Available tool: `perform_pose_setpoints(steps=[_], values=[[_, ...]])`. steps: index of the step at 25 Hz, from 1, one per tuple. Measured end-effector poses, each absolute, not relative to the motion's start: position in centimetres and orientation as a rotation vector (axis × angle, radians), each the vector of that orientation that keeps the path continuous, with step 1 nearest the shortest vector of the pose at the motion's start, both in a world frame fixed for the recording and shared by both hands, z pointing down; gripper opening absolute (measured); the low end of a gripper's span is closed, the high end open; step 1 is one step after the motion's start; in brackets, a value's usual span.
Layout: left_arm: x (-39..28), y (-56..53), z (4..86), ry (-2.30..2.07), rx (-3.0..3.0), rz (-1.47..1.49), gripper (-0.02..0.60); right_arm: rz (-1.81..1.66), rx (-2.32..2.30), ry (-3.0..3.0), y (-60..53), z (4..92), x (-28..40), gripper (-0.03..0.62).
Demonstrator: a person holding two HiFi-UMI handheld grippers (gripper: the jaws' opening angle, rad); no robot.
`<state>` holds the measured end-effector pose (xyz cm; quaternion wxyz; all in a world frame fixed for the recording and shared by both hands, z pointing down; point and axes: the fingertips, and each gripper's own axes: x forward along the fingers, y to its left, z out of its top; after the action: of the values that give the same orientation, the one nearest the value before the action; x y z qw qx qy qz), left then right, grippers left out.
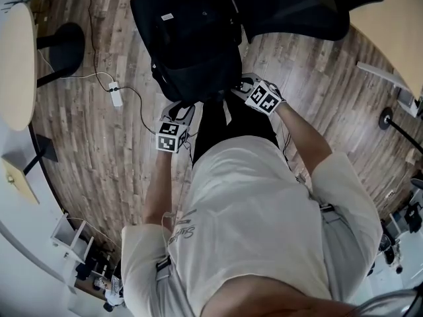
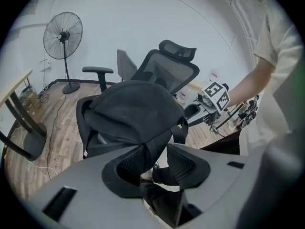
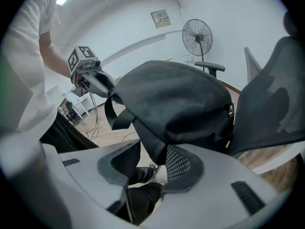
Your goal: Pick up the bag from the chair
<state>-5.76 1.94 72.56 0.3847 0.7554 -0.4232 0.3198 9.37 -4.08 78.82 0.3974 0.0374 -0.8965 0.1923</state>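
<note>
Wood floor (image 1: 99, 157) is lying open on the left of the chair (image 1: 297, 8). Left gripper's (image 2: 155, 149) fingers (image 2: 129, 163) are pinching a black strap (image 2: 153, 132) of the bag (image 2: 133, 106). Right gripper's (image 3: 153, 147) fingers (image 3: 180, 165) are clamping a second strap (image 3: 147, 130). The bag is bulging at the seat's front edge, close against the person's legs, with the backrest just behind it. A power strip (image 1: 115, 95) and its cable are lying on the floor nearby to the left.

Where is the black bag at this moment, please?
In the head view the black fabric backpack is at top centre, beside the black mesh office chair, its straps held in the left claw and the right claw.
</note>
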Motion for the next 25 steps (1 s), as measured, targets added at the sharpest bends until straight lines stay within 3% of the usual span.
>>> perform_pose_setpoints(steps=[14, 25], values=[[-6.0, -3.0, 70.4, -1.171, 1.915, 0.702, 0.152, 0.817, 0.118, -2.505, -9.1, 72.1, 5.9, 0.100], [-7.6, -5.7, 68.4, -1.241, 1.934, 0.638, 0.140, 0.766, 0.072, -2.556, -12.2, 68.9, 3.5, 0.074]])
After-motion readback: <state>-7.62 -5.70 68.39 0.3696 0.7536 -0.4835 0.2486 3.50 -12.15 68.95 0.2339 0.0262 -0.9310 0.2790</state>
